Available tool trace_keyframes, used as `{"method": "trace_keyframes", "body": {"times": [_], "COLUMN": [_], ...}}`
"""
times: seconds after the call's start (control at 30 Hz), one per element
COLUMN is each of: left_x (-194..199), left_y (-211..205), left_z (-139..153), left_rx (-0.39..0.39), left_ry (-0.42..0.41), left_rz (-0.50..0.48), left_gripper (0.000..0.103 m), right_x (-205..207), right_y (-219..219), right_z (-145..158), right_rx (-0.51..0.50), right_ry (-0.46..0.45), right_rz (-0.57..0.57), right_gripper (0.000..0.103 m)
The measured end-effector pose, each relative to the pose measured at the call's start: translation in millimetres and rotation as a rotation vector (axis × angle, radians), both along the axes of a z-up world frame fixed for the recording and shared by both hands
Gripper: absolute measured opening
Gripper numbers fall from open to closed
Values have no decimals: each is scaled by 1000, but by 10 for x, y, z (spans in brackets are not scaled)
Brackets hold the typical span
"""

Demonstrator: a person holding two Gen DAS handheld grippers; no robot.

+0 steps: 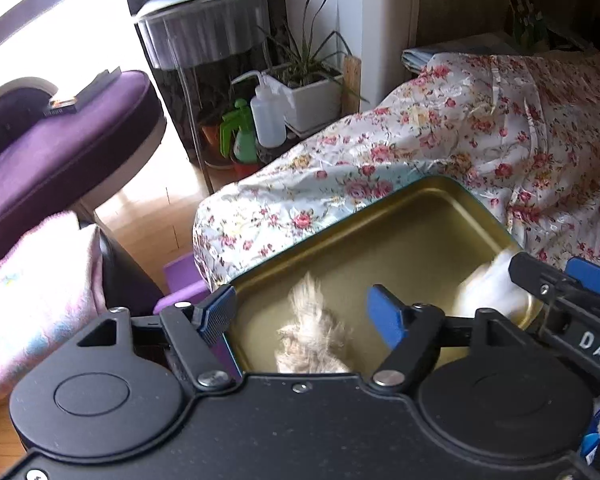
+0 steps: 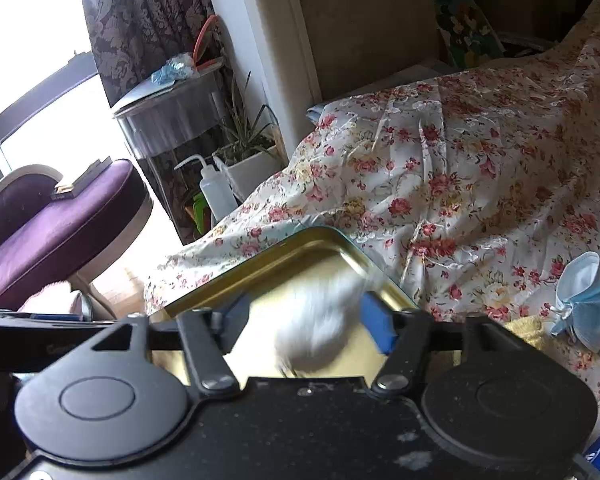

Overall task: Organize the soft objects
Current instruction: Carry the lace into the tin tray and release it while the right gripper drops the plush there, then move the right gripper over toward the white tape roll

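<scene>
Beige fluff, a soft furry thing, drops blurred between the spread pads of the left hand-held gripper, let go so it lands in the gold tin. That tin sits on a flowery bed cover, with a purple chair by the window. White fluff falls loose between the open pads of the right hand-held gripper, into the same tin. A blue face mask lies on the cover nearby.
</scene>
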State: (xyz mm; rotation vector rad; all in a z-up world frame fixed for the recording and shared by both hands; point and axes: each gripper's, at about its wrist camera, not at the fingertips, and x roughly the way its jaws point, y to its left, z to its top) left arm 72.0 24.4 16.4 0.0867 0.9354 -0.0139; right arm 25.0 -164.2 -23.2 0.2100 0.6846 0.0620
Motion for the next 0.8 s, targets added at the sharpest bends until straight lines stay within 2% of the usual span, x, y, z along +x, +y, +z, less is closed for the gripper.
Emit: {"method": "trace_keyframes", "body": {"times": [0.33,0.8], "left_x": [6,-103], "left_y": [-37,-339], "left_z": [-36,-111], "left_rx": [-3,28], "left_ry": [18,30], "left_rz": [-8,-100], "left_gripper": [71,71], "right_x": [-183,-773], "right_y": [-156,-872], "right_z": [-90,-128], "right_rx": [-24,-33], "right_ry": [21,51], "right_rz": [-40,-192], "right_gripper": [63,63]}}
